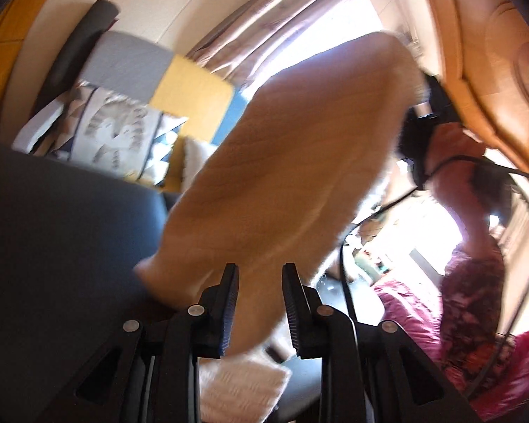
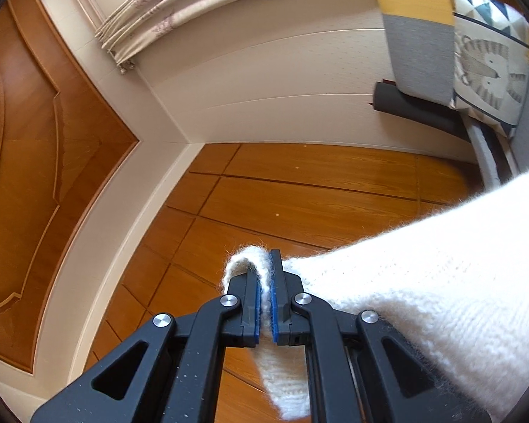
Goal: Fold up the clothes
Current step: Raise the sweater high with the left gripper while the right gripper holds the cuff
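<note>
Honestly, I am judging this as early going — the white knit sweater [image 2: 423,282] is hanging in the air, not lying on anything, and I am seeing no fold made yet. My right gripper [image 2: 264,278] is pinching a fuzzy edge of it, blue pads pressed nearly together on the wool, the rest draping off to the right. My left gripper [image 1: 259,292] is standing with its fingers spread; the knit [image 1: 282,176] is passing between them, but I cannot tell whether either pad is touching it. Left to do, as I read it: lay the garment flat, then all the folding. The left view is blurring badly — the person [image 1: 475,246] at the right and the cushions [image 1: 116,130] on the far side are smeared. The dark surface [image 1: 63,232] below is cut off, and the sweater's full shape is hidden in both views.
</note>
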Demonstrator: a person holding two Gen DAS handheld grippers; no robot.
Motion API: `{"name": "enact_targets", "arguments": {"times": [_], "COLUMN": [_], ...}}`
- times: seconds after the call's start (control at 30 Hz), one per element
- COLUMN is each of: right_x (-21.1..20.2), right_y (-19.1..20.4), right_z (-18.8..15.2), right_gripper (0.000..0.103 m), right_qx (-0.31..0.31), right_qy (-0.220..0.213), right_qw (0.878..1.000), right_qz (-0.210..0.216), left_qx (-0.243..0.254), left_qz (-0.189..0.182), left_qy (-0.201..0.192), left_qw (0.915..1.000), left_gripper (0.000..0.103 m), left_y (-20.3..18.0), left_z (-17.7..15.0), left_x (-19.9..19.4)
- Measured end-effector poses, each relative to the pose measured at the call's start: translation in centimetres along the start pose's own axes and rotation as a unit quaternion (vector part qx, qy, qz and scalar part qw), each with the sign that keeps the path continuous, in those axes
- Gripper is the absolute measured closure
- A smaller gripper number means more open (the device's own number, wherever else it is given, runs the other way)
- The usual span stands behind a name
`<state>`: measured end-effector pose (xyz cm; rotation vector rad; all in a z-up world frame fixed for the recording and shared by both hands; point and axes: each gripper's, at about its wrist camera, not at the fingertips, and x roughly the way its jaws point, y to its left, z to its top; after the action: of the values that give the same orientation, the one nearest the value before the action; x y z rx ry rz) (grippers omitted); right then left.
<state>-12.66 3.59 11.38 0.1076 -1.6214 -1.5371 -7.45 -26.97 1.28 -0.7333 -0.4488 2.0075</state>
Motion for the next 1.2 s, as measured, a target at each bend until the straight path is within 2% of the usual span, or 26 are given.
{"name": "enact_targets", "arguments": {"times": [0.1,0.23,0.33,0.4,0.43,0.47,0.57,0.67,0.77,0.87,0.97,1.1,1.13,1.2], "right_x": [0.9,2.1,2.8,3.2,3.4,3.6,4.2,5.0,5.3,5.7,6.1,6.4,6.4,6.5], "right_y": [1.4,3.4,5.0,5.7,6.1,6.5,7.6,8.7,9.7,11.0,12.3,13.7,14.0,14.7], "right_z": [0.6,1.1,1.0,0.9,0.8,0.7,0.4,0.0,-0.6,-0.9,-1.2,-1.8,-2.0,-2.4], "right_gripper": [0.099,0.099,0.099,0.099,0.099,0.099,0.099,0.099,0.099,0.099,0.099,0.099,0.099,0.099], "right_qx": [-0.008,-0.021,-0.03,-0.036,-0.04,-0.044,-0.053,-0.064,-0.08,-0.094,-0.11,-0.127,-0.132,-0.141], "right_qy": [-0.004,-0.007,-0.007,-0.005,-0.003,0.0,0.004,0.002,-0.012,-0.021,-0.028,-0.036,-0.036,-0.038], "right_qw": [1.0,1.0,0.999,0.999,0.999,0.999,0.998,0.998,0.996,0.995,0.993,0.991,0.99,0.989], "right_qz": [0.01,0.02,0.027,0.029,0.028,0.028,0.025,0.025,0.035,0.037,0.034,0.036,0.035,0.033], "left_qx": [0.022,0.035,0.019,-0.007,-0.032,-0.049,-0.052,-0.013,0.059,0.103,0.125,0.158,0.157,0.155], "left_qz": [-0.028,-0.002,0.004,-0.021,-0.05,-0.058,-0.026,-0.018,-0.018,-0.055,-0.089,-0.053,-0.055,-0.085], "left_qy": [-0.024,-0.055,-0.056,-0.051,-0.05,-0.056,-0.057,-0.047,-0.031,-0.035,-0.059,-0.093,-0.093,-0.091], "left_qw": [0.9991,0.9979,0.9982,0.9984,0.997,0.9956,0.9967,0.9986,0.9976,0.9926,0.9865,0.9817,0.9816,0.98], "left_gripper": [0.077,0.074,0.074,0.074,0.074,0.073,0.071,0.071,0.071,0.071,0.069,0.067,0.067,0.065], "left_y": [0.0,1.0,2.3,3.4,4.0,4.3,3.8,1.2,-3.0,-6.7,-9.8,-12.8,-13.3,-14.2], "left_z": [1.0,2.5,3.6,3.9,4.0,3.9,3.6,3.0,2.3,2.1,2.6,3.8,4.0,4.2], "left_x": [-1.9,-3.8,-4.5,-4.6,-4.8,-4.9,-4.5,-3.8,-3.0,-3.2,-4.4,-5.0,-5.1,-5.7]}}
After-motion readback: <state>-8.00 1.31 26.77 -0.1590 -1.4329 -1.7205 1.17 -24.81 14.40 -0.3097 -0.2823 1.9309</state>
